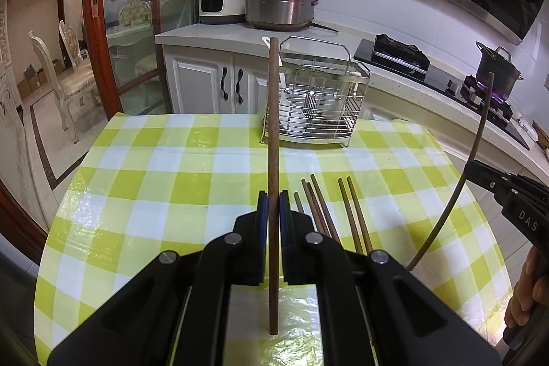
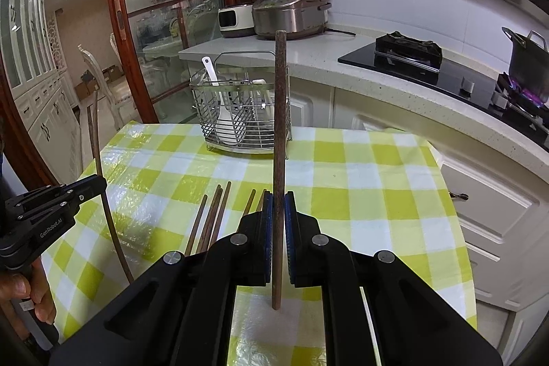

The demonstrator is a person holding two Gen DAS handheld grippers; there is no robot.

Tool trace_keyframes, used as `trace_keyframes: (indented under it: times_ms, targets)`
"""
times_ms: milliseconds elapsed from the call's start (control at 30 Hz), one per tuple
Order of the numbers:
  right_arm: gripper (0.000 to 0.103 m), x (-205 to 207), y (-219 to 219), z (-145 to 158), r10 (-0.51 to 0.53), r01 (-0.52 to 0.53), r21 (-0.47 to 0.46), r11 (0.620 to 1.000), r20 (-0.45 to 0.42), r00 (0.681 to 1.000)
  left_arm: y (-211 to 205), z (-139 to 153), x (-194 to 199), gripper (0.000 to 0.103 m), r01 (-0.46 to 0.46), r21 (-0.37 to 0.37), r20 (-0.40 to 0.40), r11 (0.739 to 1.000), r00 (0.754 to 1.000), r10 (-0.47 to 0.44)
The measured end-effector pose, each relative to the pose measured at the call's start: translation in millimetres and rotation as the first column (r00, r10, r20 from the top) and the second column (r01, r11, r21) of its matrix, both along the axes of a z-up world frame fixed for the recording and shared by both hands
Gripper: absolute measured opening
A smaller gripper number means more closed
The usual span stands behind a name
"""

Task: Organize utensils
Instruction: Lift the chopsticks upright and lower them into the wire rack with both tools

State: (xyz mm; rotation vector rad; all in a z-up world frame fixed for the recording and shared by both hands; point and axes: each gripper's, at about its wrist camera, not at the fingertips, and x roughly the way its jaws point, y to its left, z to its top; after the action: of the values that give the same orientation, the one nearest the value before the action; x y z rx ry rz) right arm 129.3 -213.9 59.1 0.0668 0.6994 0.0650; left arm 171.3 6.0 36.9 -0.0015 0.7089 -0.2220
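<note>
Here, in the left wrist view, the left gripper [image 1: 273, 204] pinches one chopstick [image 1: 273, 160] upright above the table [image 1: 154, 167]; spare chopsticks [image 1: 329, 211] lie beside. In the right wrist view, the right gripper [image 2: 278, 208] pinches another chopstick [image 2: 280, 143]. I think each should go tip-down into the wire basket [image 2: 240, 112], slowly, without hitting the spoons.

The left gripper [image 1: 273, 204] clamps an upright chopstick [image 1: 273, 126] above the checked tablecloth [image 1: 171, 167]. Loose chopsticks [image 1: 329, 211] lie just right; a wire rack [image 1: 317, 91] stands beyond.
</note>
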Motion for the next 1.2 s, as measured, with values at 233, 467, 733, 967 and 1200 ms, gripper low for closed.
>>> trace_keyframes:
  times_ms: [233,467,733,967,1200]
  targets:
    - [0.009,8,2,8,0.01,-0.01,-0.002,1.0,0.018,1.0,-4,12,12,0.007,0.019,-0.02,0.037,1.0,0.999,-0.018]
    - [0.009,42,-2,46,0.018,-0.018,-0.004,1.0,0.082,0.996,-7,56,46,0.007,0.038,-0.051,0.141,0.998,0.99,-0.03]
    - [0.009,95,-6,102,0.024,-0.023,-0.011,1.0,0.163,0.986,-19,119,93,0.007,0.047,-0.076,0.269,0.996,0.963,-0.025]
    - [0.009,139,-6,144,0.027,-0.026,-0.008,1.0,0.238,0.971,-41,158,136,0.007,0.058,-0.095,0.368,0.994,0.93,-0.019]
    - [0.009,178,7,141,0.044,-0.051,0.02,0.999,0.252,0.967,-46,146,179,0.007,0.031,-0.14,0.35,0.99,0.937,0.02]
